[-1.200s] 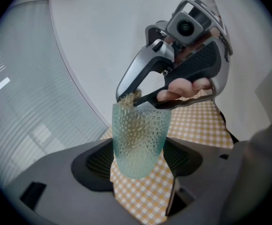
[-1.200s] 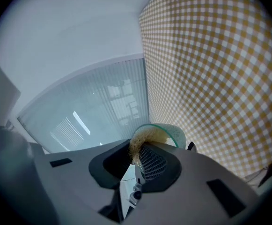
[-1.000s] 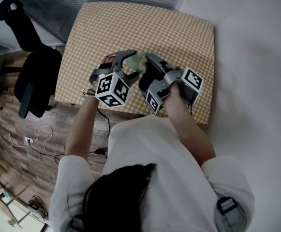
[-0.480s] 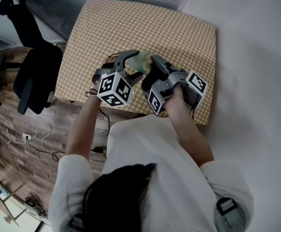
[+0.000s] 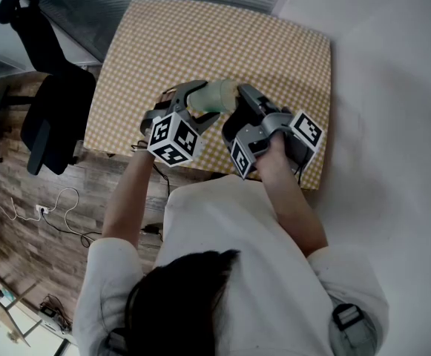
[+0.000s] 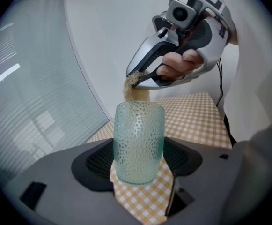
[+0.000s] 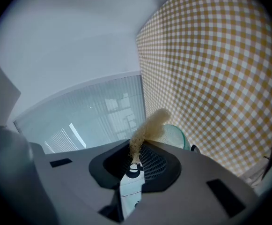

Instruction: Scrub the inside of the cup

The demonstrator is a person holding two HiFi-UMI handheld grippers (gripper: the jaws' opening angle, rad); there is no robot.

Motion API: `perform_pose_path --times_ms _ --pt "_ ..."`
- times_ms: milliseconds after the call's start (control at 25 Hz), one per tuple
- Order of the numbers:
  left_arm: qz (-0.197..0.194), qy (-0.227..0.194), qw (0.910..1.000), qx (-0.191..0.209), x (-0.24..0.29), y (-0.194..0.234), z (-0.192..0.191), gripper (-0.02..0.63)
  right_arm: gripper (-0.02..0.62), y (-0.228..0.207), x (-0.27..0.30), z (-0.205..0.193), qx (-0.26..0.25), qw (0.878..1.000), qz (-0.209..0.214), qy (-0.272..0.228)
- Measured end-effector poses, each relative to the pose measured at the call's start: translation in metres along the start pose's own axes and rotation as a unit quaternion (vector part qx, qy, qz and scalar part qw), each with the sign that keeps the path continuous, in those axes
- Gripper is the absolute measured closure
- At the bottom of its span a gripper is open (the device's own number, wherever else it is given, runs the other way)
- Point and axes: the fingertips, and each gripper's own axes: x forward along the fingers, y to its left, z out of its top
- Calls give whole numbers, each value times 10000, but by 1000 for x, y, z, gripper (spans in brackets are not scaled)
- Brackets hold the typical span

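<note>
The left gripper (image 6: 140,162) has its jaws clamped on the cup (image 6: 139,135), one pad on each side of the lower wall. In the left gripper view the cup stands upright in that grip, over the checked table (image 6: 196,116). I cannot tell whether its base touches the cloth. Above its mouth the right gripper (image 6: 135,80) comes in from the upper right, its tips pinching a tan scrubber (image 6: 135,93) that hangs down to the rim and looks to dip just inside.

In the right gripper view the jaws are clenched on the near end of the scrubber. The free end curls forward towards the cup's pale green rim just beyond the tips.

In the head view both grippers meet over the near half of the table. The cup lies between them with its mouth turned towards the right gripper.

The cup looks thin-walled, translucent and dimpled, so probably light and stiff. It may be breakable if it is glass. The dimples should help the pads hold, and the lower wall is the sensible place to grip because it leaves the mouth free. The scrubber looks soft and fibrous and will likely bend against the inner wall.
</note>
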Motion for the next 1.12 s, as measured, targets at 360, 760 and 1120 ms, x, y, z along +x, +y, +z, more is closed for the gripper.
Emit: perform_pose_path --times_ms 360,760,1120 --pt "-57 -21 9976 -689 3 -3 -24 275 538 -4 2 8 -243 9996 103 40" --pt "-25 -390 9820 -1848 10 -5 -16 275 538 -4 -17 34 -1415 9899 -100 17" --pt "68 -667 9609 -2687 19 1 -13 275 538 -45 -34 52 -3771 9164 -1304 318"
